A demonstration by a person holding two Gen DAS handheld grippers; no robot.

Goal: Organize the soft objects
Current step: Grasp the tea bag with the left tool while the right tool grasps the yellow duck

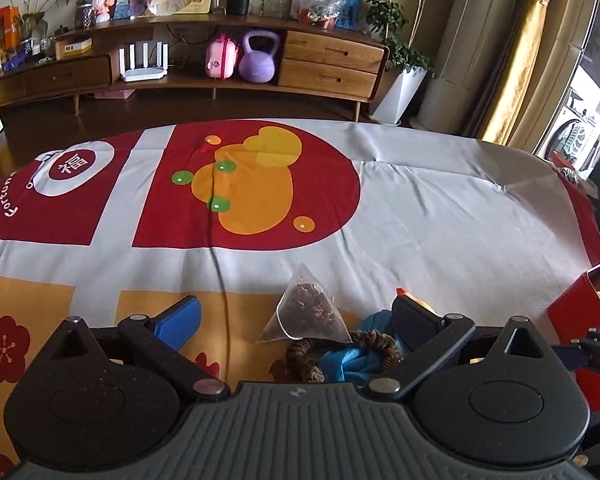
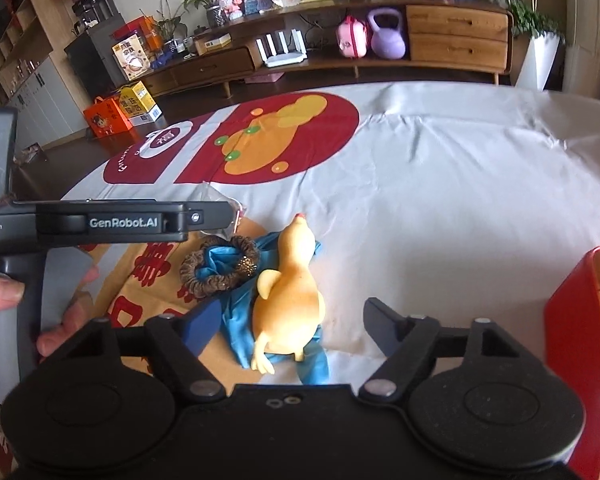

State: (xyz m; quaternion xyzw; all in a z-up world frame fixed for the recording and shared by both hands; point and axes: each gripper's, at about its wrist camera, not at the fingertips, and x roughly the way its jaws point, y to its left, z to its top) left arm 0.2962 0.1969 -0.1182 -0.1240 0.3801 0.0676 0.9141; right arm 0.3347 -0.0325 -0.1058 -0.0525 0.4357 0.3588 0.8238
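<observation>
A clear pyramid tea bag (image 1: 308,312) lies on the patterned tablecloth (image 1: 420,208), between the fingers of my left gripper (image 1: 296,320), which stands open with its pads apart from the bag. Just below the bag lie a brown scrunchie (image 1: 300,360) and a crumpled blue cloth (image 1: 348,360). In the right wrist view a yellow rubber chicken (image 2: 288,288) lies on the blue cloth (image 2: 236,308), beside the scrunchie (image 2: 220,268). My right gripper (image 2: 292,326) is open around the chicken's lower body, its pads clear of it. The left gripper (image 2: 220,218) reaches in from the left.
A red open box (image 2: 568,320) stands at the right table edge, also seen as the red box (image 1: 572,308). A hand (image 2: 4,292) grips the left tool's handle. A wooden sideboard (image 1: 332,64) with a purple kettlebell (image 1: 260,58) stands beyond the table.
</observation>
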